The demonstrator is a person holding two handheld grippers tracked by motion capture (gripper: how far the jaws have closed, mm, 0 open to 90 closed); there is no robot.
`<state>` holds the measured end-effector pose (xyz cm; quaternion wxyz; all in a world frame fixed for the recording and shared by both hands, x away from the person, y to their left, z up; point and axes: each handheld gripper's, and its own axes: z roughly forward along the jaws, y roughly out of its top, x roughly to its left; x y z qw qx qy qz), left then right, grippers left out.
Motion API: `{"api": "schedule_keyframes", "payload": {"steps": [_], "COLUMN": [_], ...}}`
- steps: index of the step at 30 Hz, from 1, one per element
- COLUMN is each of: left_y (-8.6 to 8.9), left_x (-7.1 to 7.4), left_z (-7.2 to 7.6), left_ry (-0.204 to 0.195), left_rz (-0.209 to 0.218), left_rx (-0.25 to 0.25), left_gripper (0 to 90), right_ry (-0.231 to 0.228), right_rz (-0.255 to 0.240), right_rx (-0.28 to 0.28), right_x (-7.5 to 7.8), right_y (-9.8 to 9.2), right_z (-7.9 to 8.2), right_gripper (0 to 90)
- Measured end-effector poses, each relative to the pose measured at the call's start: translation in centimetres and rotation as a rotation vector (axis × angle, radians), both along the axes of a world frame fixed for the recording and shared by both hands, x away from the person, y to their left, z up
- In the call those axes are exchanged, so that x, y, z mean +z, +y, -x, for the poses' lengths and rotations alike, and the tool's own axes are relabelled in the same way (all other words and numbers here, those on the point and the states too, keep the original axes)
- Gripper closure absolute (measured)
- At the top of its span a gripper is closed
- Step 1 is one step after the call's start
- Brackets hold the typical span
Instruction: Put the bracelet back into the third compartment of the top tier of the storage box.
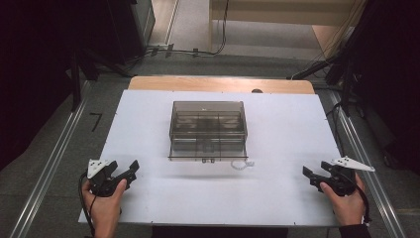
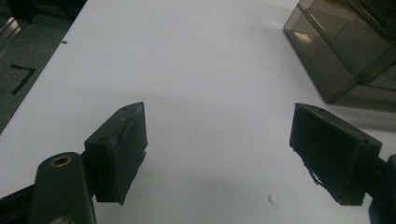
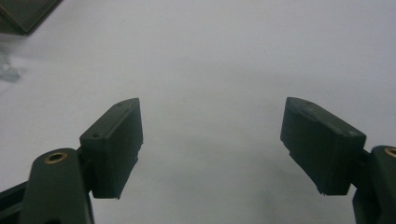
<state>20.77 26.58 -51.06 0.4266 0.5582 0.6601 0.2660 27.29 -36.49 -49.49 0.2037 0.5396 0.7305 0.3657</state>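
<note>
A smoky transparent plastic box (image 1: 208,130) with inner compartments sits in the middle of the white table top (image 1: 148,124); its corner shows in the left gripper view (image 2: 341,51) at the upper right. A small clear ring-like piece (image 1: 242,164) lies just in front of the box's right corner, and shows blurred at the left edge of the right gripper view (image 3: 7,70). My left gripper (image 1: 124,171) rests near the front left of the table, held open (image 2: 217,154) with nothing between its jaws. My right gripper (image 1: 315,174) is at the front right, also open (image 3: 212,144) and empty.
A wooden board edge (image 1: 220,84) runs behind the white top. Metal rails (image 1: 54,163) flank the table on both sides. Cables (image 1: 188,51) lie on the floor at the back. A black tape mark (image 2: 23,77) is on the floor to the left.
</note>
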Motion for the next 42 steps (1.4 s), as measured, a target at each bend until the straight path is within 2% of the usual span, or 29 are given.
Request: {"api": "schedule_keyframes", "payload": {"steps": [27,42], "left_y": [0.0,-0.2], "left_x": [0.0,0.0], "left_z": [0.0,-0.1], "left_ry": [0.002,0.005], "left_rz": [-0.002,-0.009], "left_rx": [0.0,-0.013], "left_gripper": [19.8,19.8], "right_ry": [-0.006,-0.005], "right_rz": [0.018,0.025], "right_rx": [0.034,0.067], "right_x": [0.1,0.1], "right_y": [1.6,3.2], "right_z": [-0.7,-1.1], "right_gripper": [19.4,19.4]}}
